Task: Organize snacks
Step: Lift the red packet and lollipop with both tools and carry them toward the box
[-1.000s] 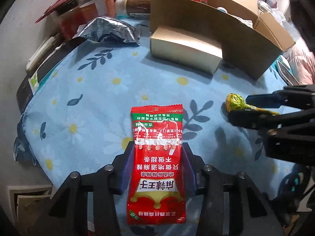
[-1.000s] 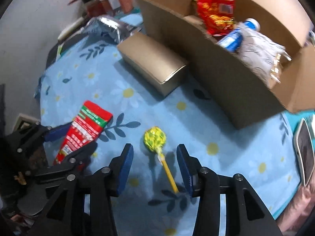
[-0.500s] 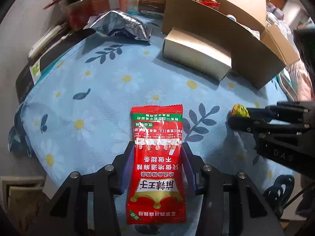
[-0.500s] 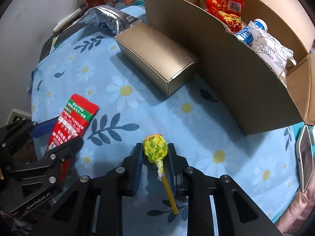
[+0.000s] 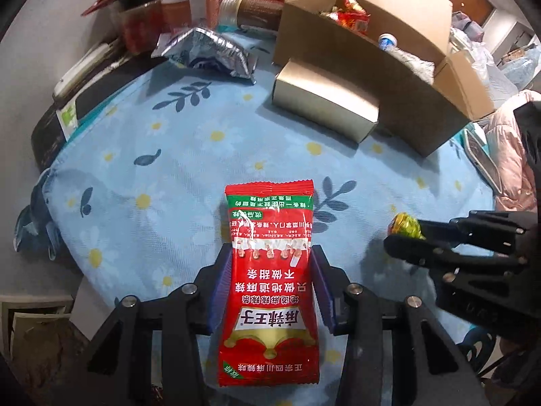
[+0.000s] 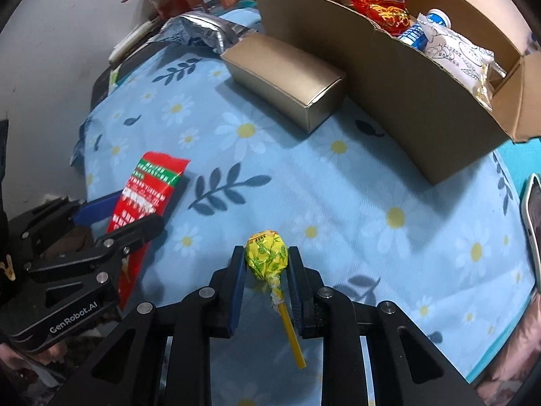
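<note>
A red snack packet (image 5: 270, 270) with white Chinese print is held between the blue pads of my left gripper (image 5: 270, 260), which is shut on it above the blue flowered cloth. The same red packet (image 6: 148, 189) shows at the left in the right wrist view. My right gripper (image 6: 265, 257) is shut on a yellow-wrapped lollipop (image 6: 267, 257) whose yellow stick (image 6: 290, 335) hangs down between the fingers. In the left wrist view the lollipop (image 5: 405, 230) sits at the right, in the right gripper's tips. An open cardboard box (image 6: 399, 77) at the back right holds several snacks.
A closed gold carton (image 5: 324, 105) lies in front of the cardboard box (image 5: 399, 77). A crumpled silver bag (image 5: 209, 50) lies at the back, with jars and red packs (image 5: 189, 3) behind it. A phone (image 6: 532, 216) lies at the right edge. The cloth ends at the left.
My right gripper has shut on the lollipop and lifted it off the cloth. My left gripper has kept its hold on the red packet and raised it slightly.
</note>
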### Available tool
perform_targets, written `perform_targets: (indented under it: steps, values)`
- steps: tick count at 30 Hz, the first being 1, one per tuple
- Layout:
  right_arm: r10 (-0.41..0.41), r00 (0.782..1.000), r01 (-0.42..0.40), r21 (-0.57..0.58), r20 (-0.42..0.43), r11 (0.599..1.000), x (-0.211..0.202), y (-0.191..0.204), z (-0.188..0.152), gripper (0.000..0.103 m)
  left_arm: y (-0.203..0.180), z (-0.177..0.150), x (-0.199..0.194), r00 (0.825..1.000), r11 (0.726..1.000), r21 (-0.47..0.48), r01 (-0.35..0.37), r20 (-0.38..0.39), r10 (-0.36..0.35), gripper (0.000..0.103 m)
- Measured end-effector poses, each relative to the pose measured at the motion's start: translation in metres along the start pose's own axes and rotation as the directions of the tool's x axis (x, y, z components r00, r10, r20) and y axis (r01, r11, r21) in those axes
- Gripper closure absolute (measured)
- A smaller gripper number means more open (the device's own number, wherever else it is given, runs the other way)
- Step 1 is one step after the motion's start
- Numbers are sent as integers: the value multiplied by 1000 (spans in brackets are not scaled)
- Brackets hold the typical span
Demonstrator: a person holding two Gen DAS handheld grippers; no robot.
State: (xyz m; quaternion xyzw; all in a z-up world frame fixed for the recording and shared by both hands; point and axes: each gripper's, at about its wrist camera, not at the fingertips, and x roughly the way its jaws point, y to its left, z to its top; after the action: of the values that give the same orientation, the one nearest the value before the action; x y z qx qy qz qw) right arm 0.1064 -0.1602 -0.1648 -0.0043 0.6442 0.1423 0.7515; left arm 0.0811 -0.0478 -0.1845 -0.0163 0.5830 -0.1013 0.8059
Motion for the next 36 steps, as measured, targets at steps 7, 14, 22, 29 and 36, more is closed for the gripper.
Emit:
perform_targets:
  steps: [7, 14, 22, 29, 36]
  values:
    - [21, 999, -21, 6, 26, 1000, -24, 6, -8, 79, -13, 1, -30, 999, 1000, 18, 1, 38, -2, 59]
    - [30, 998, -27, -39, 64, 999, -55, 14, -10, 79, -18, 11, -61, 996, 1000, 11, -6, 87, 5, 59]
    - [19, 989, -10, -59, 147, 998, -99, 14, 5, 79, -29, 33, -94, 986, 999, 41, -14, 165, 7, 59]
    - [-3, 973, 17, -57, 230, 998, -136, 8, 26, 79, -43, 64, -121, 968, 996, 88, -15, 250, -8, 59]
    - [-24, 958, 38, -44, 285, 998, -159, -4, 49, 79, -57, 96, -132, 954, 993, 116, -7, 297, -28, 59]
